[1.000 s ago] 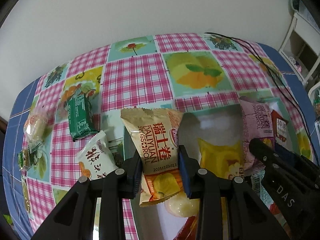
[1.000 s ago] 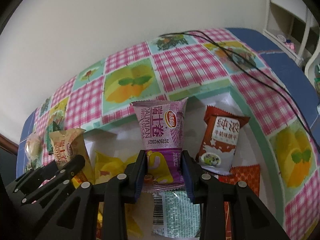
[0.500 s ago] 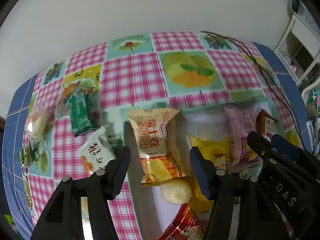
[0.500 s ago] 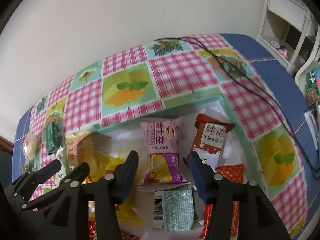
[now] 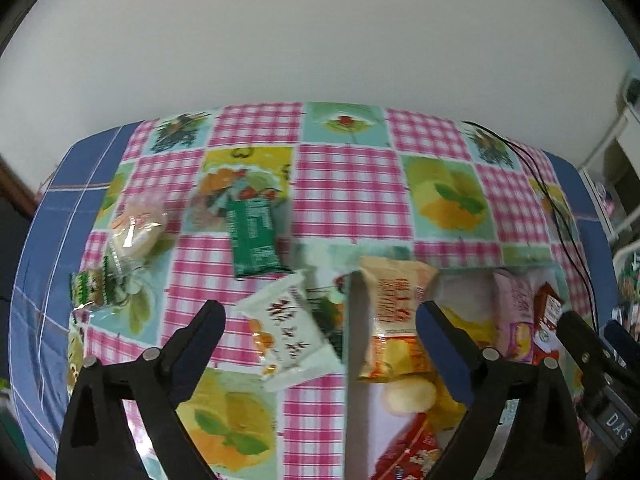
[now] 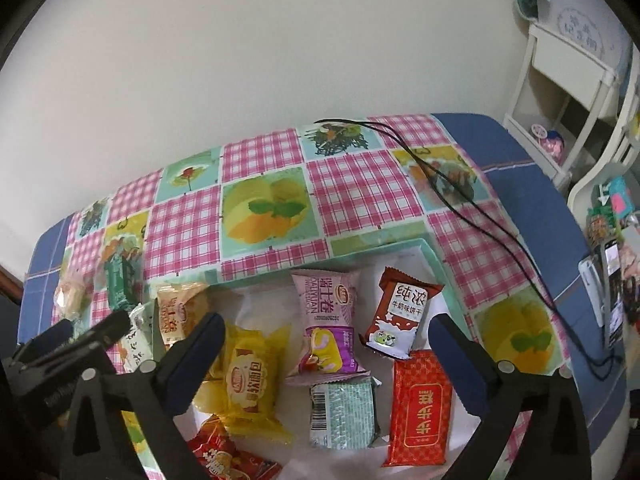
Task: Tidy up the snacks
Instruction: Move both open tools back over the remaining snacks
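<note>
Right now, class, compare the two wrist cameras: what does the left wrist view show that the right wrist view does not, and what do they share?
Only the left wrist view: a small green-and-clear wrapped snack near the tablecloth's left edge.

Only the right wrist view: a flat red packet with gold lettering, a pale green foil packet with a barcode and white shelving by the wall.

Both: the open left gripper, open right gripper, beige Swiss-roll packet, purple Swiss-roll packet and dark green packet.

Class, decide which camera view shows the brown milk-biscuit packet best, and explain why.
The right wrist view: the brown milk-biscuit packet lies whole in the box, its print readable. The left wrist view shows only a blurred sliver at the frame's right, behind the pink packet.
</note>
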Action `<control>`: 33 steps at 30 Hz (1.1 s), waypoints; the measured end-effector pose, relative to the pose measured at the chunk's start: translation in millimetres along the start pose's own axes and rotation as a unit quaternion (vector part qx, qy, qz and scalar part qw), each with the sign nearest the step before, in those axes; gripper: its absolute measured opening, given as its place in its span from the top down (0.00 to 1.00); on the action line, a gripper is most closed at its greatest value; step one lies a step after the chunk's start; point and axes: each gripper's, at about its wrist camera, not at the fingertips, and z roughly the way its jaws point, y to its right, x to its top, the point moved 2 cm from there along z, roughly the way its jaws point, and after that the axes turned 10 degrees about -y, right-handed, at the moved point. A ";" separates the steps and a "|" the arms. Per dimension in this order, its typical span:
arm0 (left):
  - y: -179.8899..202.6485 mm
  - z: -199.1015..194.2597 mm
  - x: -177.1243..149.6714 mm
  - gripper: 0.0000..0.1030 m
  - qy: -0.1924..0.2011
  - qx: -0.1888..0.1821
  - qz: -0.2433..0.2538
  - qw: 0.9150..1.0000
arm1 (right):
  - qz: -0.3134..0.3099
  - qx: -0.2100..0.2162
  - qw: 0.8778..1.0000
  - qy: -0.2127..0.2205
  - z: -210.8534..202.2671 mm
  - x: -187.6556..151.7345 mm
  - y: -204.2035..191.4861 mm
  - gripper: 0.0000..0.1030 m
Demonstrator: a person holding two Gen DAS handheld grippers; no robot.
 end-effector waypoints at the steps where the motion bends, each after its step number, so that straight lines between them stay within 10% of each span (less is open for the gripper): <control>1: -3.7 0.2 0.2 0.03 0.000 0.002 -0.004 1.000 | -0.002 -0.003 1.000 -0.001 -0.2 -0.2 -2.0 0.00; 33: -160.9 -0.5 -3.6 0.02 -0.011 0.051 -0.073 0.996 | -0.133 0.053 0.989 -0.039 27.4 -39.5 -168.9 0.00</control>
